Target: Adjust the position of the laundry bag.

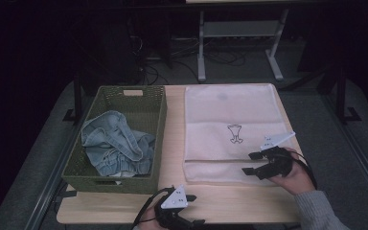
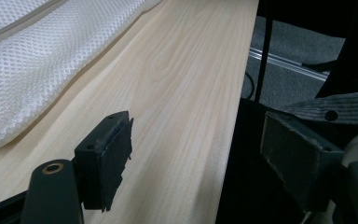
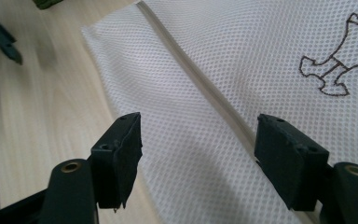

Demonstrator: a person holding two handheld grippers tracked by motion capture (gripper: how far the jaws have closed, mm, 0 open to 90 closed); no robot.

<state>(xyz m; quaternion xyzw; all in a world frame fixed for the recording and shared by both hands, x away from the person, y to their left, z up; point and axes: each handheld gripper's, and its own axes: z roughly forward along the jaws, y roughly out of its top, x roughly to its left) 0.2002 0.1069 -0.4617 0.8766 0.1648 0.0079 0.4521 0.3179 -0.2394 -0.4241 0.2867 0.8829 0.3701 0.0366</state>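
Note:
A white mesh laundry bag lies flat on the right half of the wooden table, with a small dark drawing printed on it. My right gripper hovers open over the bag's near edge; between its jaws I see mesh and the zipper strip. My left gripper stands open at the table's front edge, holding nothing, with the bag's corner off to its left. Crumpled blue jeans lie in a green woven basket on the left.
The table's front edge drops to dark floor beside my left gripper. A person's grey sleeve comes in at the bottom right. Metal table legs and cables stand on the floor beyond the table.

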